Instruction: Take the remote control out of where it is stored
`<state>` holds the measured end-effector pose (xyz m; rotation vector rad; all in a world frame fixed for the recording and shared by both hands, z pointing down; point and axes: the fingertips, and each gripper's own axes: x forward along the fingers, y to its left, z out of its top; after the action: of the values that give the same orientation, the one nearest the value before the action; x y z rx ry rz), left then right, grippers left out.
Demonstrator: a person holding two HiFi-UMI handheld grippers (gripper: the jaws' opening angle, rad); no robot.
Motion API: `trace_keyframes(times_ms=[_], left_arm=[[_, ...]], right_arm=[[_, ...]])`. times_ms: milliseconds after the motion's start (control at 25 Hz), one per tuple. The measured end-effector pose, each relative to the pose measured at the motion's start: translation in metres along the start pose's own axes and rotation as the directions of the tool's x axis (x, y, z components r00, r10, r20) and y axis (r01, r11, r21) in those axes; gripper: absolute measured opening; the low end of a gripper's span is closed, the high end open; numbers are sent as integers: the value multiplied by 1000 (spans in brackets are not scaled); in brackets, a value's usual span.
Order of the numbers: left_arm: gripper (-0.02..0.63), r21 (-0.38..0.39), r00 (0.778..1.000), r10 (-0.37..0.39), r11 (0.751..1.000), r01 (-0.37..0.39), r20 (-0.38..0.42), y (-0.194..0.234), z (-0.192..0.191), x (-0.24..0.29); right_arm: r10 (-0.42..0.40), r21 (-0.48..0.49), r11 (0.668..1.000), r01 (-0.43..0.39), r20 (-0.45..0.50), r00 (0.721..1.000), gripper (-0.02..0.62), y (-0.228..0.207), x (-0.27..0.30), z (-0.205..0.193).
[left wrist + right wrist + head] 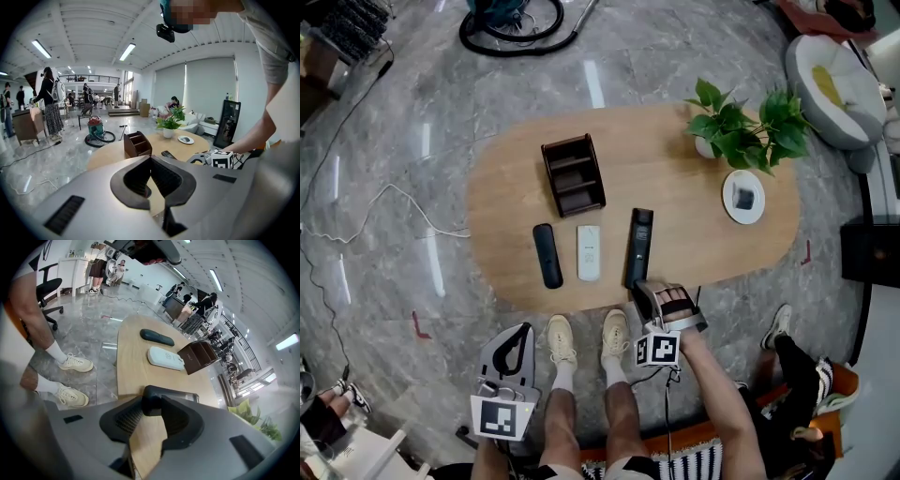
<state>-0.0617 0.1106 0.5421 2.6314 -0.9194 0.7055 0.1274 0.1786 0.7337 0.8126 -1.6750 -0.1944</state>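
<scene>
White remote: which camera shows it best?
The head view: the white remote lies whole on the table, seen straight from above. The right gripper view shows it whole too, but slanted. The left gripper view doesn't show it.

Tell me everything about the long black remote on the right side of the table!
The long black remote is a slim, dark bar that looks like plastic. It lies flat on the wooden table, to the right of the white remote and not touching it. Its near end, by the table's edge, sits between the jaws of the right tool, which stand apart and do not seem to squeeze it. Its buttons are too small to make out.
</scene>
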Motion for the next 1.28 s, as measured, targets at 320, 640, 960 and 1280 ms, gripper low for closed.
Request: trace_keyframes(times_ms=[320, 640, 960, 1280], left_arm=[[5, 13, 1000, 1, 1000, -1, -22, 2, -9, 0], [5, 1, 1000, -5, 1000, 5, -13, -1, -5, 2], [5, -6, 1000, 4, 1000, -4, -11, 3, 0, 1], [5, 3, 1000, -1, 1000, 1, 7, 2, 16, 0]], right_arm=[[3, -8, 1000, -3, 1, 1000, 121, 10, 9, -4], [10, -14, 1000, -10, -5, 1000, 121, 10, 9, -4], [20, 21, 1000, -19, -9, 1000, 121, 8, 8, -3], [33, 161, 986, -34, 5, 999, 121, -3, -5, 2]])
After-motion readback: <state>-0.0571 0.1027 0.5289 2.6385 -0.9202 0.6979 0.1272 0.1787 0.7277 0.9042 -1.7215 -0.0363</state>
